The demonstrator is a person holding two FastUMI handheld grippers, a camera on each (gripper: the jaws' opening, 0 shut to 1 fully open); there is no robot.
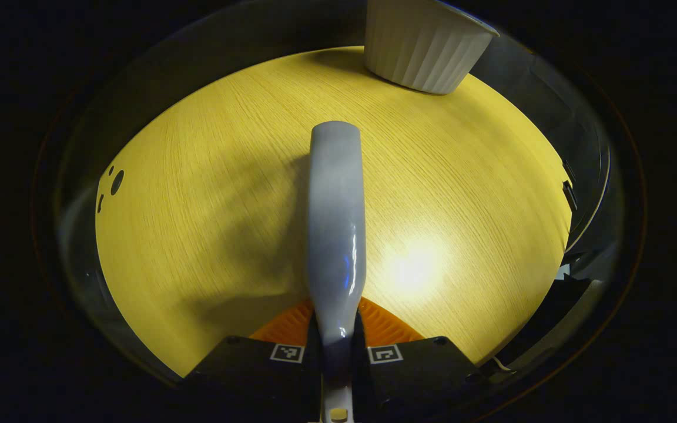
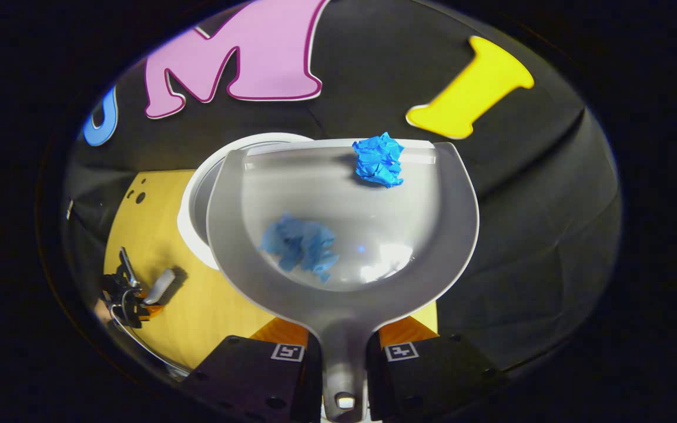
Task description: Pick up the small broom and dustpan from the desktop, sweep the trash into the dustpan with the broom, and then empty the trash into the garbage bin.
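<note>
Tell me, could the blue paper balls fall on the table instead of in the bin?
Maybe. One blue paper ball sits at the dustpan's front lip, while the garbage bin lies behind and to its left, so it may drop outside. The other crumpled paper sits deeper and might stay stuck inside.

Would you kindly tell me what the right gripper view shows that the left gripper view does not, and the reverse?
Right gripper view: the right claw is shut on the dustpan, which is held up in front of the white bin. A blue paper ball sits at its far lip and a fainter blue wad at its middle. The left claw is farther off.
Left gripper view: the broom handle up close, gripped by the left claw.
Shared: the yellow table and the bin.
</note>
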